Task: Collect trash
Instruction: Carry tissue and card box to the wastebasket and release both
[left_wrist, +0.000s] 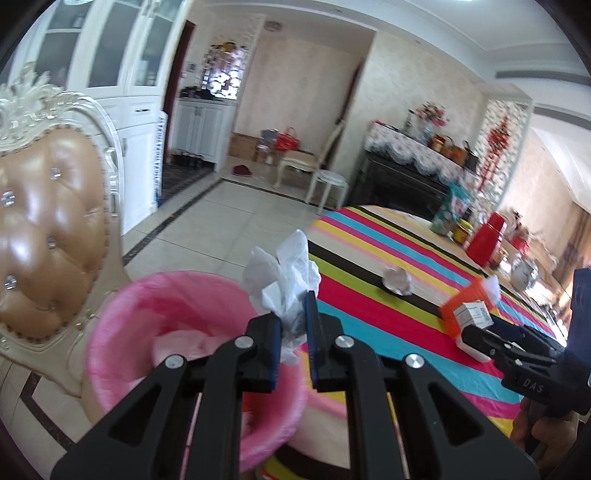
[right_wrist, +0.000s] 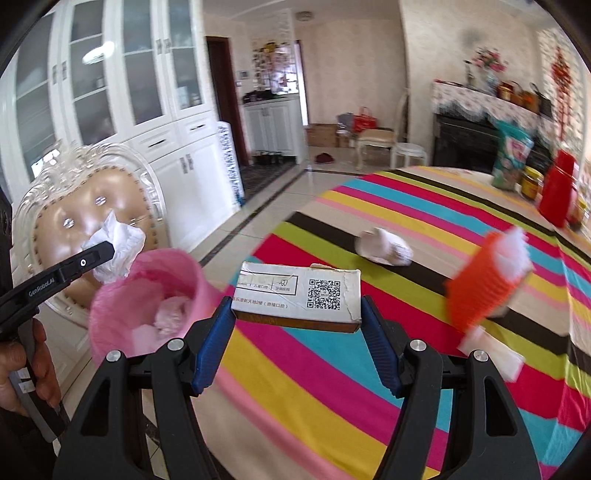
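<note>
My left gripper (left_wrist: 293, 325) is shut on a crumpled white tissue (left_wrist: 284, 280), held above the right rim of the pink-lined trash bin (left_wrist: 122, 332). From the right wrist view the same tissue (right_wrist: 120, 247) hangs just left of and above the bin (right_wrist: 155, 295). A small white cardboard box with a QR code (right_wrist: 297, 295) is clamped by its ends in my right gripper (right_wrist: 297, 314), raised over the striped tablecloth. In the left wrist view the box (left_wrist: 471, 314) shows at the right gripper's tips. Another crumpled paper ball (right_wrist: 386, 247) lies on the cloth.
An orange tissue holder (right_wrist: 484, 277) with white tissue stands on the striped table (right_wrist: 332, 387). A red container (right_wrist: 557, 188), jars and a snack bag (right_wrist: 511, 158) sit at the far end. A tufted chair (left_wrist: 48, 229) stands behind the bin. Tiled floor lies beyond.
</note>
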